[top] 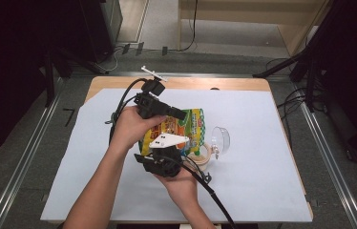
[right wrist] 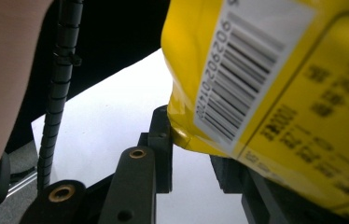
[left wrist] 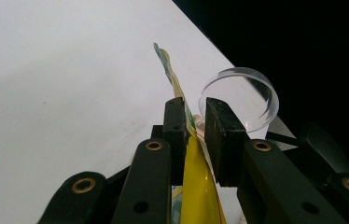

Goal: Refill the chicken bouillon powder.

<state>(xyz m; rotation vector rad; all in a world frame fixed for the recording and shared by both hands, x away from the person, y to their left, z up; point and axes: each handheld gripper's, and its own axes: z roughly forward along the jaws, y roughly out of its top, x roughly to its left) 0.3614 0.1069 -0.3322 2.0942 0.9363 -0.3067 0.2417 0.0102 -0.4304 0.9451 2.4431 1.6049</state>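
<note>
Between the jaws of the left gripper (left wrist: 194, 140), the top seam of a yellow snack bag (left wrist: 196, 182) is pinched: in the left gripper view both black pads press on the thin foil edge, which runs up and out past the fingertips. The right gripper (right wrist: 191, 154) holds the same bag lower down; in the right gripper view the barcode corner of the bag (right wrist: 256, 84) sits between its jaws and hides the right-hand pad, so the grip reads as closed on the bag, though the contact on that side is hidden.

From the high view, both hands hold the bag (top: 186, 126) just above the white sheet (top: 262, 157) that covers the table, near its centre. The left gripper (top: 176, 114) is at the bag's far edge, the right gripper (top: 169, 157) at its near edge.

Just beside the bag lie a clear plastic cup (top: 220, 138), tipped on its side, and a tape roll (top: 200, 157), partly under the bag.

Step in hand, as judged: the bag is held at two points, most likely for tearing it open or for positioning it over the cup. The next move calls for firm pressure at both grips and opposed pulling at the seam, with the bag kept clear of the cup so that it is not knocked away.
</note>
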